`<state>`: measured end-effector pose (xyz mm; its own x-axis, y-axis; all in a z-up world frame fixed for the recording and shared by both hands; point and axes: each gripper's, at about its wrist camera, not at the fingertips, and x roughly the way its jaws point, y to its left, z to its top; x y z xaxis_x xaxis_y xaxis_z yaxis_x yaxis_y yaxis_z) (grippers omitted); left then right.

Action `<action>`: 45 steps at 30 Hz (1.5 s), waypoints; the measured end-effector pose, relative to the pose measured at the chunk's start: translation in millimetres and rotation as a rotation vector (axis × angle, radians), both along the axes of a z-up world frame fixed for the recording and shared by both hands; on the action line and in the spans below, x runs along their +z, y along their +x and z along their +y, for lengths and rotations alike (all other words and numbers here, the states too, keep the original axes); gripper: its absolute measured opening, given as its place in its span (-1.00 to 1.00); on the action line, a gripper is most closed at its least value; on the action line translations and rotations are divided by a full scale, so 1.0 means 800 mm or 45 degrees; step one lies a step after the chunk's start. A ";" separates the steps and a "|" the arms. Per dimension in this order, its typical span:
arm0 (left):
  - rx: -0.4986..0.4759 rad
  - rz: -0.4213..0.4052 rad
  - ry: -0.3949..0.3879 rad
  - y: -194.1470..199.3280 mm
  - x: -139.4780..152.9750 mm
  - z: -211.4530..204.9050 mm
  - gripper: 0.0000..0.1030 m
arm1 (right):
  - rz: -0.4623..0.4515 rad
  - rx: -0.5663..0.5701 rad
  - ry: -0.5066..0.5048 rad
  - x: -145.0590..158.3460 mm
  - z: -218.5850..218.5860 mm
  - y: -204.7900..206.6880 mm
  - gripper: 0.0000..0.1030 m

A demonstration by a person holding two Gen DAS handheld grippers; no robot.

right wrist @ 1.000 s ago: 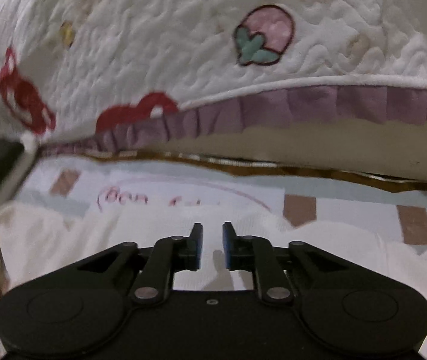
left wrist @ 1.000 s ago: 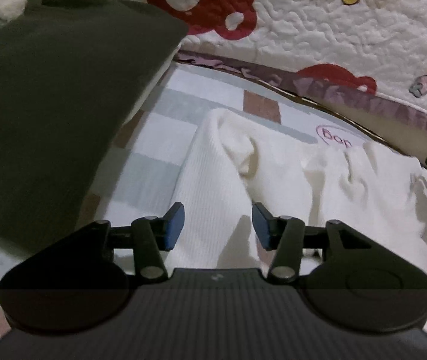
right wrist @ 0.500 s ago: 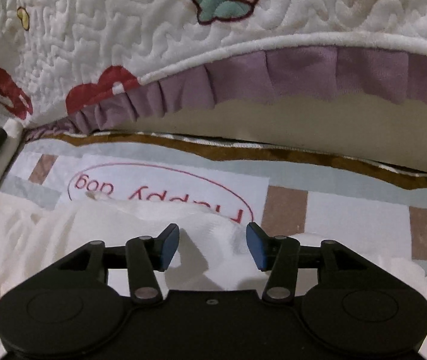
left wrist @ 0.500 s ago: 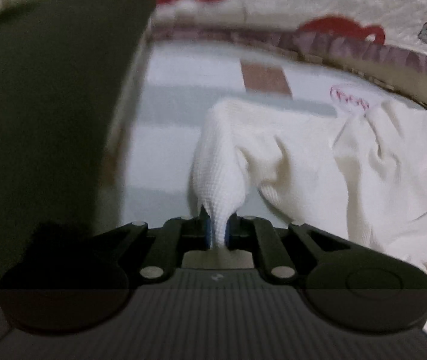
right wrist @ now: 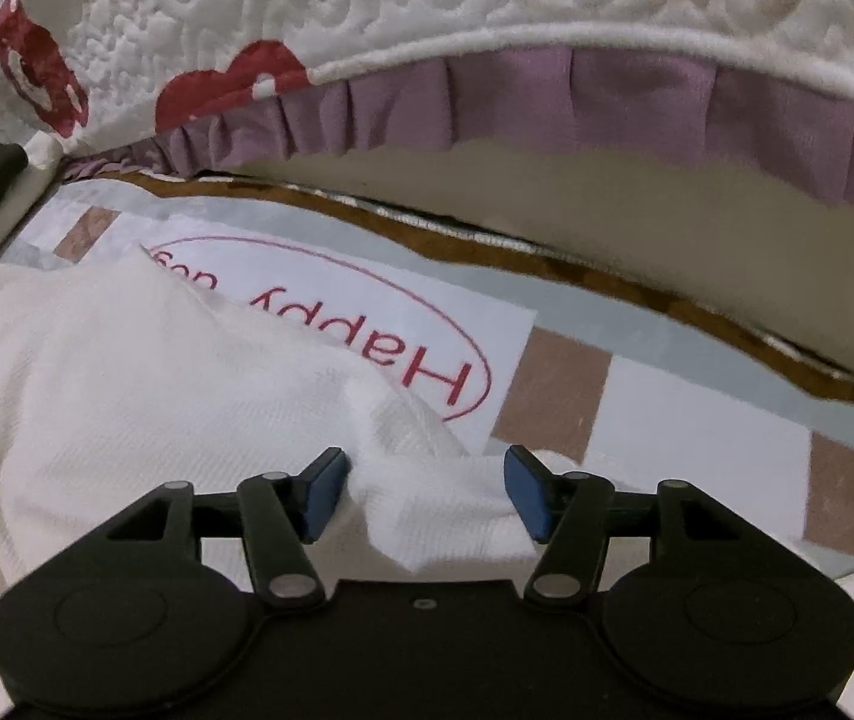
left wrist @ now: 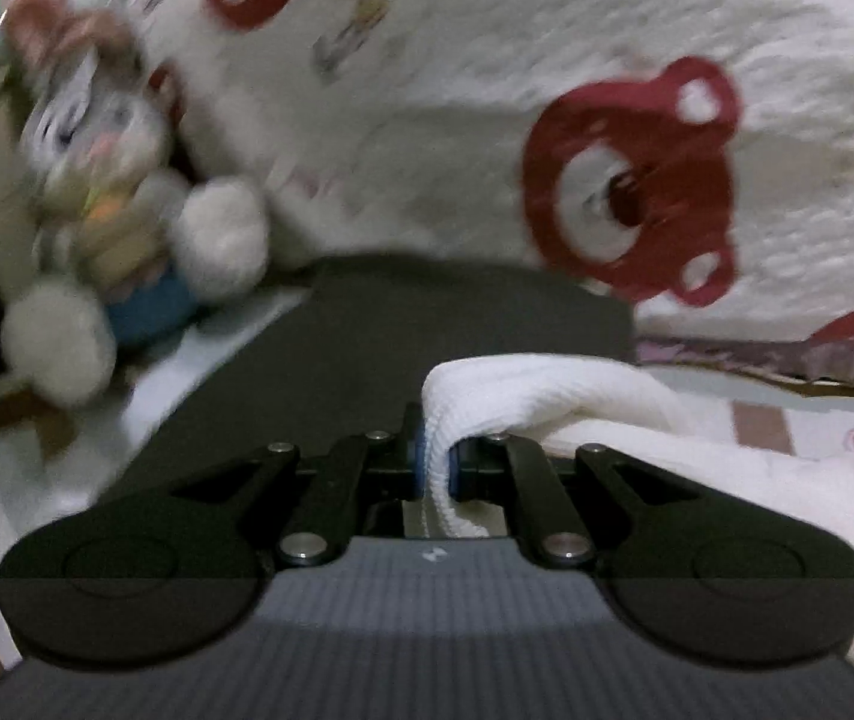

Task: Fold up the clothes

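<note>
A cream ribbed garment [left wrist: 553, 396] lies on a checked bed sheet [right wrist: 697, 420]. My left gripper [left wrist: 436, 468] is shut on a bunched edge of it and holds that edge lifted, the cloth trailing off to the right. In the right wrist view the same garment [right wrist: 126, 396] spreads over the sheet at the left and front. My right gripper [right wrist: 423, 495] hovers low over a raised fold of it, jaws opening wide, with the fold between the blue pads [right wrist: 321, 495] but not pressed.
A dark folded garment [left wrist: 427, 336] lies ahead of the left gripper. A plush rabbit [left wrist: 120, 210] sits at the far left. A white quilt with red bears [left wrist: 637, 180] and a purple frill [right wrist: 607, 102] rises behind. "Happy dog" print [right wrist: 378, 336] marks the sheet.
My left gripper closed on the garment's edge and rose with it, swinging toward the dark garment and plush rabbit. My right gripper opened from nearly shut and sank closer to the cloth.
</note>
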<state>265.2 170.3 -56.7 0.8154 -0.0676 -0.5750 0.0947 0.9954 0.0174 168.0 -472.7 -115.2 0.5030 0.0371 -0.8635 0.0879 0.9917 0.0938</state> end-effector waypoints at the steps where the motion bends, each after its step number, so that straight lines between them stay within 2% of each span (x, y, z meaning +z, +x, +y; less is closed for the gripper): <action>1: 0.020 0.016 -0.009 0.000 -0.007 0.005 -0.85 | 0.005 -0.005 0.005 -0.003 0.001 0.000 0.23; 4: 0.009 -0.033 0.018 -0.008 -0.001 0.001 -0.82 | 0.016 -0.008 0.017 -0.008 0.003 0.000 0.23; 9: 0.102 -0.058 -0.076 -0.005 0.026 0.034 -0.82 | 0.023 -0.004 0.001 -0.008 0.006 0.003 0.23; 13: 0.139 -0.077 0.068 0.005 0.027 0.038 -0.82 | 0.026 -0.001 -0.027 -0.009 0.008 0.006 0.24; 17: 0.151 -0.111 0.151 0.009 0.034 0.047 -0.82 | 0.013 -0.026 -0.049 -0.012 0.007 0.010 0.24; 21: 0.220 -0.122 0.168 0.016 0.042 0.058 -0.75 | 0.007 -0.021 -0.076 -0.014 0.010 0.015 0.24; 25: 0.343 -0.108 0.106 0.015 0.052 0.080 -0.76 | 0.010 -0.019 -0.101 -0.018 0.013 0.021 0.26; 29: 0.164 -0.002 -0.031 -0.001 0.048 0.057 -0.72 | 0.013 -0.020 -0.116 -0.023 0.014 0.028 0.34; 32: -0.009 0.090 -0.147 -0.014 0.034 0.008 -0.44 | -0.006 -0.035 -0.066 -0.034 0.015 0.031 0.33; 33: -0.075 0.127 -0.195 -0.017 0.027 -0.013 -0.32 | -0.015 -0.039 -0.039 -0.038 0.016 0.031 0.22; 34: -0.138 0.162 -0.231 -0.018 0.020 -0.034 -0.30 | -0.041 -0.014 -0.036 -0.037 0.020 0.028 0.06; 35: -0.210 0.199 -0.263 -0.019 0.010 -0.060 -0.30 | -0.062 -0.012 -0.039 -0.032 0.024 0.025 -0.44; 36: -0.282 0.235 -0.295 -0.020 0.000 -0.086 -0.30 | -0.082 -0.012 -0.042 -0.027 0.027 0.022 -0.66; 39: -0.478 0.312 -0.334 -0.019 -0.023 -0.166 -0.30 | -0.312 -0.082 -0.081 0.024 0.037 -0.008 -0.71; 42: -0.586 0.320 -0.342 -0.025 -0.032 -0.230 -0.30 | -0.524 -0.092 0.001 0.092 0.058 -0.067 -0.71; 44: -0.619 0.314 -0.376 -0.037 -0.035 -0.256 -0.29 | -0.544 0.074 0.037 0.118 0.091 -0.120 -0.72; 45: -0.629 0.303 -0.390 -0.043 -0.037 -0.266 -0.25 | -0.511 0.143 0.050 0.118 0.105 -0.143 -0.72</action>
<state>230.7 -42.4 -86.1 0.4978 -0.5941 -0.6319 0.5108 0.7896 -0.3400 53.5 -389.0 -20.5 0.7905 0.1397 -0.5963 -0.0717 0.9881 0.1364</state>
